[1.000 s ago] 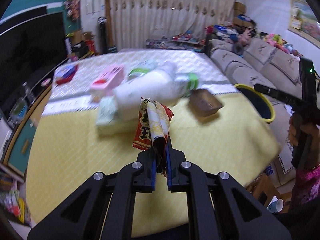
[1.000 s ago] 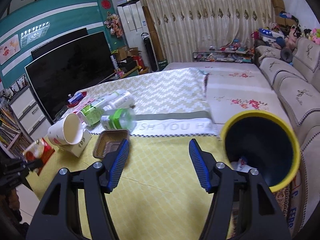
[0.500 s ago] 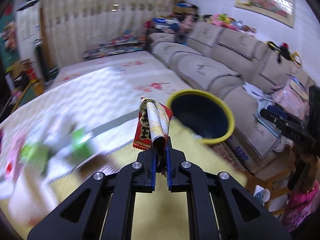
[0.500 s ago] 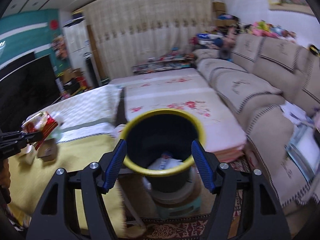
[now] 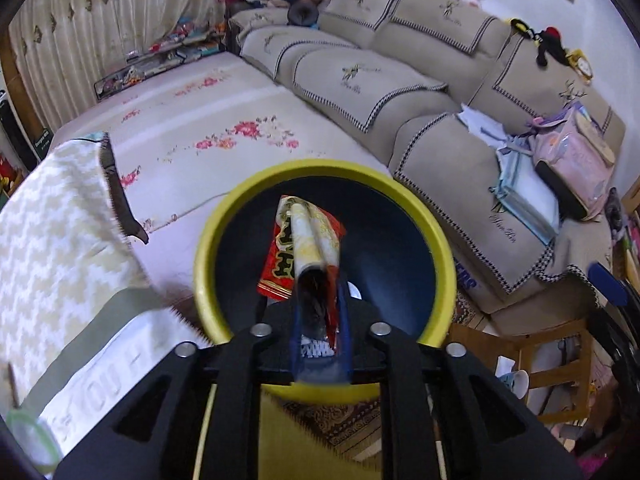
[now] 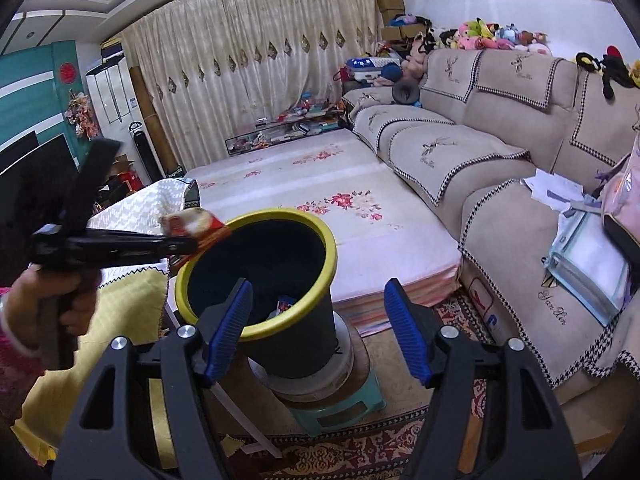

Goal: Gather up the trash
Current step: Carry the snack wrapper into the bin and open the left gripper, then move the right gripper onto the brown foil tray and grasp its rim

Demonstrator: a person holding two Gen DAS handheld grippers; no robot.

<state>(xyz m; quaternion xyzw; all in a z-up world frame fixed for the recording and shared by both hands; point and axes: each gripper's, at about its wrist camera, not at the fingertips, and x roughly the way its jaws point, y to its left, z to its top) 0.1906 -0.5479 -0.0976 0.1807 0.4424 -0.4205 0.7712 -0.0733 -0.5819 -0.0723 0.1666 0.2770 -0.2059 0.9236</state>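
A red snack wrapper [image 5: 306, 248] hangs over the mouth of a yellow-rimmed bin [image 5: 208, 248], pinched in the left gripper [image 5: 320, 300].

The left gripper's blue-padded jaws are pressed together on the lower end of the crumpled red-and-cream wrapper, which stands up ahead of the jaws, with the bin's dark interior directly beyond and below them. Seen from the right wrist camera, the left gripper [image 6: 188, 245] reaches in from the left, the wrapper [image 6: 196, 224] at the bin's near-left rim [image 6: 320, 232], held in a person's hand [image 6: 48, 300]. The right gripper [image 6: 320, 320] hovers with its jaws spread wide and holding nothing; the bin sits between and ahead of them, with scraps of litter [image 6: 284, 306] at its bottom. The bin stands on a stool [image 6: 340, 412] beside a flowered mattress [image 6: 320, 184] and a beige sofa [image 6: 500, 152].
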